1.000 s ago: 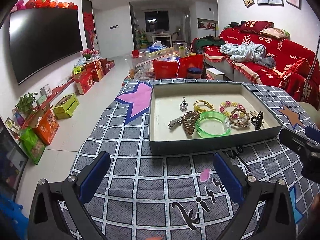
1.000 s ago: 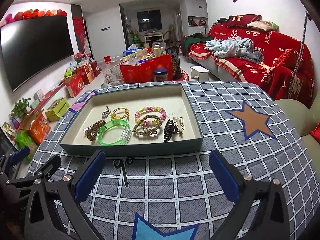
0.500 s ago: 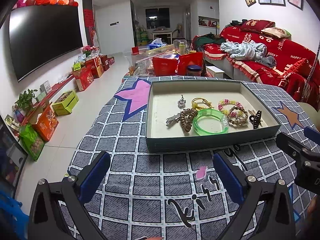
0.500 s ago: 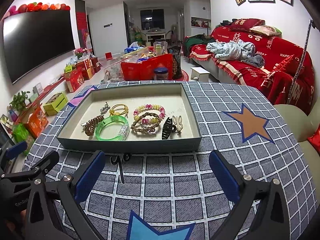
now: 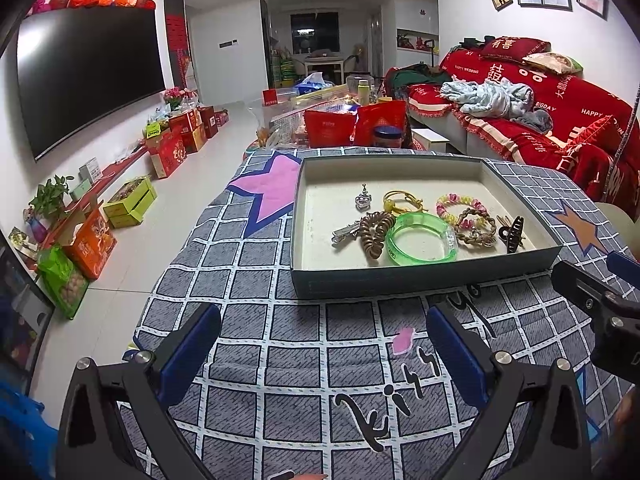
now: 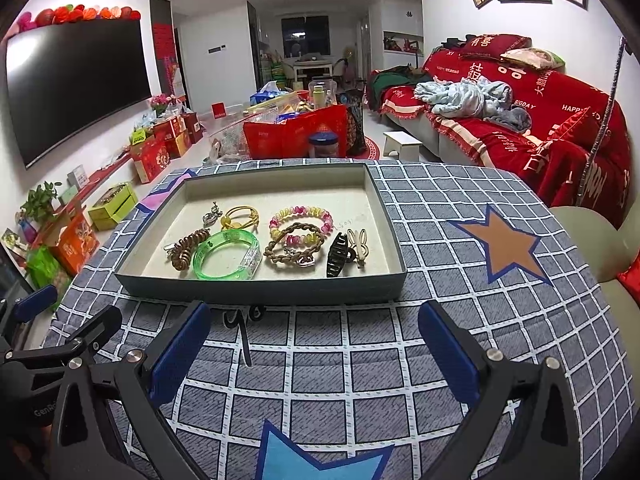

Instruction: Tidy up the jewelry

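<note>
A shallow grey tray (image 5: 424,280) (image 6: 260,290) sits on the checked cloth. In it lie a green bangle (image 5: 422,238) (image 6: 226,254), a brown coil hair tie (image 5: 374,232) (image 6: 188,242), a yellow hair tie (image 5: 400,200) (image 6: 238,216), a silver charm (image 5: 363,201) (image 6: 212,214), a pink-yellow bead bracelet (image 5: 460,204) (image 6: 300,218), a braided brown bracelet (image 5: 476,228) (image 6: 294,248), and a black claw clip (image 5: 512,234) (image 6: 338,254). My left gripper (image 5: 322,344) and right gripper (image 6: 314,340) are both open and empty, held short of the tray's near wall.
The cloth (image 6: 460,280) has star patches and covers a low table. A red sofa (image 5: 540,120) stands to the right. Red bags and boxes (image 6: 296,132) stand beyond the table. A large TV (image 5: 88,76) and gift boxes line the left wall.
Both grippers have drawn back a little from the tray, so it looks smaller and farther off. Both stay open and empty. The jewelry has not moved.
</note>
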### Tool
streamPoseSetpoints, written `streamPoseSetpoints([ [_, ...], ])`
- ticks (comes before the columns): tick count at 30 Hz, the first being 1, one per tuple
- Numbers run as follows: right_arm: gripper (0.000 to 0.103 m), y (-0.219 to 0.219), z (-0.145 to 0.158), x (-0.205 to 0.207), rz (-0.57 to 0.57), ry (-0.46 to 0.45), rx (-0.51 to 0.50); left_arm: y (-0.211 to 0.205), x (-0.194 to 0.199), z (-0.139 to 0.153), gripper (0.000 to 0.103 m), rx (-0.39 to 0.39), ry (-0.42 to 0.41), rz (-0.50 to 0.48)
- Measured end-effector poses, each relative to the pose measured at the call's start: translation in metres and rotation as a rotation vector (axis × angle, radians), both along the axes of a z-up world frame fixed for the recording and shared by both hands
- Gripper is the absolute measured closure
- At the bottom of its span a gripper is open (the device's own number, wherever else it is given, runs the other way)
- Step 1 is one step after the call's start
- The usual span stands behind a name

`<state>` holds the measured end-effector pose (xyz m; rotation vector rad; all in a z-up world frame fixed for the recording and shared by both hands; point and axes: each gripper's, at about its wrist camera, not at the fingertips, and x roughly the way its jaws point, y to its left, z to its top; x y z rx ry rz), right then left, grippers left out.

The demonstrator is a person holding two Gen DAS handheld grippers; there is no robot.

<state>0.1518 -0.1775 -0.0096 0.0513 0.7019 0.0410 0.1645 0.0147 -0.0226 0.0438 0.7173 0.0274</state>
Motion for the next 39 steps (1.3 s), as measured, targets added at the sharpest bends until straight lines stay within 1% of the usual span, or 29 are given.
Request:
streamPoseSetpoints([
  [39,0.0,0.0008,-0.0019,-0.0001,0.0,0.005,0.003,0.0012,0.0004,-0.0058,0.0,-0.005,0.014,0.002],
])
